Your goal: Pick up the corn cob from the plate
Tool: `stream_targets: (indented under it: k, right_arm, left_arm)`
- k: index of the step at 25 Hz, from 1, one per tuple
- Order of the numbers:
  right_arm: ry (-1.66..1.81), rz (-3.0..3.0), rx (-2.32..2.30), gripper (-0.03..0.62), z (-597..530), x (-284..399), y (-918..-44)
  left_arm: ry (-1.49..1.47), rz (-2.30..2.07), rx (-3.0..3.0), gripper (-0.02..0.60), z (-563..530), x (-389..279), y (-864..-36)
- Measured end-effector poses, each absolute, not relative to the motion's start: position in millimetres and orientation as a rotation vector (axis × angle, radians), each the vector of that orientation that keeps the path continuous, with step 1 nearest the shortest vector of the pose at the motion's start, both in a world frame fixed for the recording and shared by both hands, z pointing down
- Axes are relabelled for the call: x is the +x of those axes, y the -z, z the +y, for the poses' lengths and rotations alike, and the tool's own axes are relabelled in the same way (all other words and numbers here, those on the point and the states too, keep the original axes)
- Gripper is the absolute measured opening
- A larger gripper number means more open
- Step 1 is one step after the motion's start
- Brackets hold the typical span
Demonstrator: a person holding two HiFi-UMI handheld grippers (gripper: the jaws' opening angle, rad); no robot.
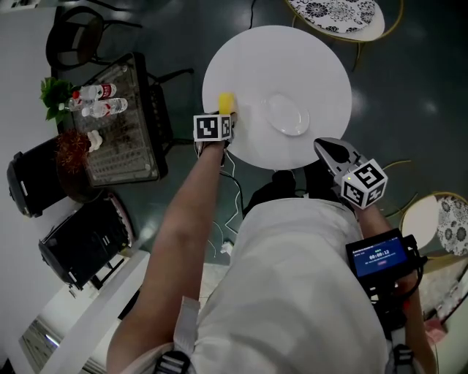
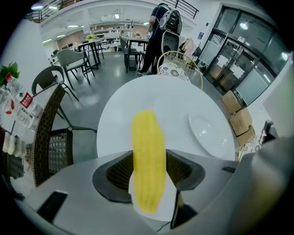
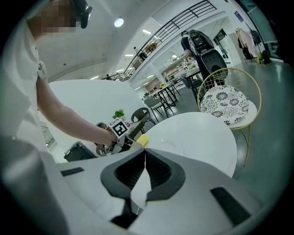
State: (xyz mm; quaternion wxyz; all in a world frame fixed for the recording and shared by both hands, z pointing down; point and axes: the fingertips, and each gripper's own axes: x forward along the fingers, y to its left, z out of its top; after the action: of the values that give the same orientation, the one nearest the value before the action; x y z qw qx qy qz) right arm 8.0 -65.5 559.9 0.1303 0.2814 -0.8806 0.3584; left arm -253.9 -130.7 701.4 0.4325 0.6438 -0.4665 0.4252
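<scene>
The yellow corn cob [image 2: 148, 160] stands clamped between the ribbed pads of my left gripper [image 2: 149, 172], its tip reaching out over the round white table [image 2: 138, 98]. In the head view the corn cob [image 1: 227, 101] pokes out above the left gripper [image 1: 225, 117] at the table's left edge. The white plate [image 1: 285, 115] lies bare on the table to the right of it; in the left gripper view the plate [image 2: 209, 133] sits apart from the cob. My right gripper [image 1: 329, 150] hangs off the table's near edge, jaws shut with nothing in them [image 3: 143, 153].
A wicker-sided cart with bottles [image 1: 117, 120] stands left of the table, with a chair [image 1: 77, 36] behind it. A patterned stool [image 1: 336, 14] sits at the far side. Black cases [image 1: 80, 237] rest on the floor at left.
</scene>
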Motion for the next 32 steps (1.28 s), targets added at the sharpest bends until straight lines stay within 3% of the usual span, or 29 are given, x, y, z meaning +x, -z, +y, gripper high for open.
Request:
stream_targets:
  k: [18, 32]
  right_arm:
    - [-1.012, -2.556, 0.789, 0.008, -65, 9, -561]
    - [-0.997, -2.553, 0.76, 0.008, -62, 8, -564]
  left_arm:
    - [-1.112, -1.174, 1.689, 0.224, -126, -262, -699]
    - [-1.077, -1.215, 1.754, 0.27, -128, -270, -687]
